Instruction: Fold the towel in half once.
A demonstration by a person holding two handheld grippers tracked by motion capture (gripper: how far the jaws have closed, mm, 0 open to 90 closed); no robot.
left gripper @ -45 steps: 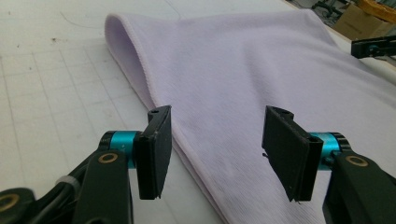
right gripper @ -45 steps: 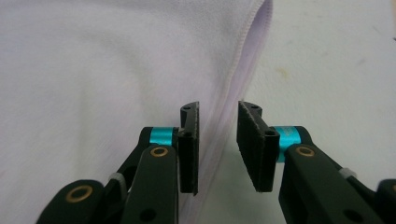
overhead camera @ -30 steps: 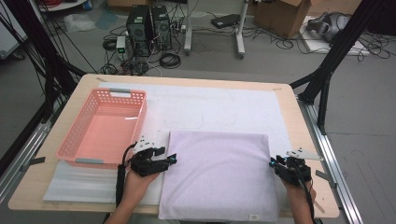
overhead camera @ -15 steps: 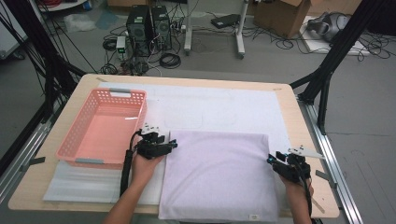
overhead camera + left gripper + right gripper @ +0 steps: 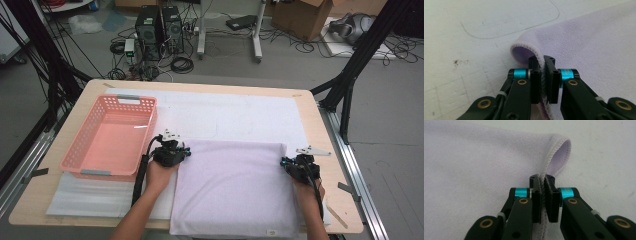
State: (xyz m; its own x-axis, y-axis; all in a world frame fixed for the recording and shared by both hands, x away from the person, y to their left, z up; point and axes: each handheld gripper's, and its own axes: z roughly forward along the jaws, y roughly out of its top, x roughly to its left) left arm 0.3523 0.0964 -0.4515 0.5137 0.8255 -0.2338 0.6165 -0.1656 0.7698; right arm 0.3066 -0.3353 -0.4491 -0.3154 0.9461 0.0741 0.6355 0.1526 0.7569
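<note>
Both pairs of black jaws have just closed on the hemmed edge of a lilac towel (image 5: 235, 187). The left gripper (image 5: 543, 80) pinches the far left corner, the right gripper (image 5: 543, 200) the far right corner (each hem curls up just beyond the pads). The towel lies flat on the table (image 5: 90, 90), stretching from the jaws back toward the person, beside a pink basket (image 5: 80, 150).
</note>
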